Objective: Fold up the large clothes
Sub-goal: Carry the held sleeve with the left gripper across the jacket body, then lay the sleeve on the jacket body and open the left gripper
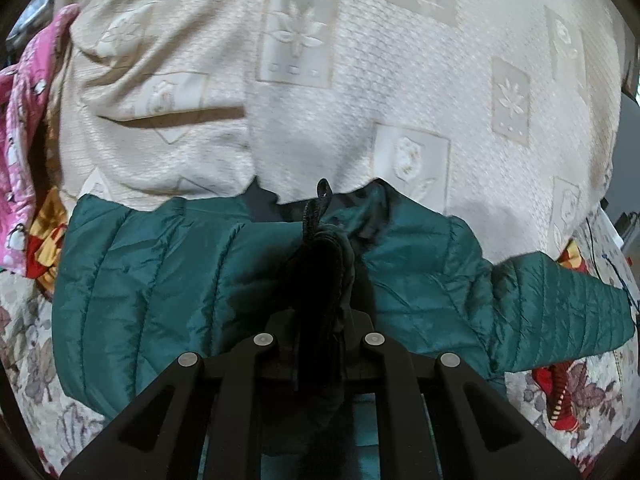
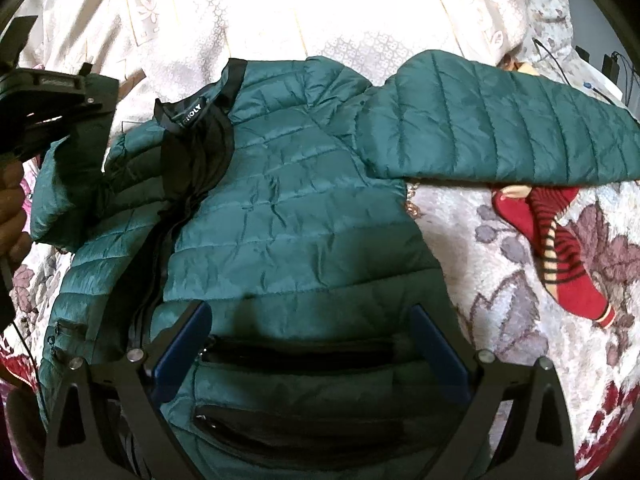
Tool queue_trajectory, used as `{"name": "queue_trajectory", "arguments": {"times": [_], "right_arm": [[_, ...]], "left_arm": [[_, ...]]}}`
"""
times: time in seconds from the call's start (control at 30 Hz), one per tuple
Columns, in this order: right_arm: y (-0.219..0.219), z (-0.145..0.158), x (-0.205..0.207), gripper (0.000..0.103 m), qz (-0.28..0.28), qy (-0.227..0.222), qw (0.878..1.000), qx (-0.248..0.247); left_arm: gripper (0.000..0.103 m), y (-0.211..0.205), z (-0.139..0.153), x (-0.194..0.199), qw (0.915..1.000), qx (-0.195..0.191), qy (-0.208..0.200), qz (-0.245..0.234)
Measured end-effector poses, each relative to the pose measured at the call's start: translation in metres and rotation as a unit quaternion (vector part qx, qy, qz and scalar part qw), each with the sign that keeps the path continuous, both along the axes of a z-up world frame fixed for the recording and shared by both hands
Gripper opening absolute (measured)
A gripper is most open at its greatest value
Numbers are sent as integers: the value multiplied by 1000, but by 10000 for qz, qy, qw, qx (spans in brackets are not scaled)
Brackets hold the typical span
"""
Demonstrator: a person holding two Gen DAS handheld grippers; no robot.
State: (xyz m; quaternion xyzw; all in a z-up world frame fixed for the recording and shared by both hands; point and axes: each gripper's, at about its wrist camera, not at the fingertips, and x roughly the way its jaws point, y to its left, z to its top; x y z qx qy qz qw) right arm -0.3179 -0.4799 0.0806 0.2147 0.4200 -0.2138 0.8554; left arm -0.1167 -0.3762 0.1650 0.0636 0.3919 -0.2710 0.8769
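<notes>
Currently the teal quilted jacket (image 2: 296, 208) lies front-up on the bed (image 2: 500, 280), one sleeve (image 2: 500, 132) extended toward 2 o'clock. Left gripper (image 1: 320, 240) is pressed together, pinching a dark bunched part of the jacket. Right gripper (image 2: 312, 344) is spread wide over the lower pocket (image 2: 300, 354), clamping nothing.

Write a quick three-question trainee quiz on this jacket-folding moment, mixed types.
1. True or false: the right gripper is clamped on the green jacket.
2. What is the left gripper shut on? A) the red striped sock B) a bunched part of the jacket C) nothing
3. Fill in: the outstretched sleeve lies above the ____ in the right wrist view.

Key: 1 false, its jaws stand open over the pocket zips; 2 B; 3 sock.
</notes>
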Motion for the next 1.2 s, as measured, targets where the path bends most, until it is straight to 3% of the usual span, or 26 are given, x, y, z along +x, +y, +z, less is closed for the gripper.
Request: {"name": "queue_trajectory", "arguments": {"times": [0.47, 0.97, 1.2], "right_arm": [[-16, -6, -9, 101, -136, -19, 9998, 173], [-22, -16, -2, 101, 9, 257, 9997, 49], [-25, -21, -1, 102, 13, 244, 9997, 98]], "left_arm": [[0, -60, -18, -18, 9991, 44, 149, -385], [0, -102, -60, -17, 9958, 143, 441, -785], [0, -104, -80, -6, 9928, -177, 746, -924]]}}
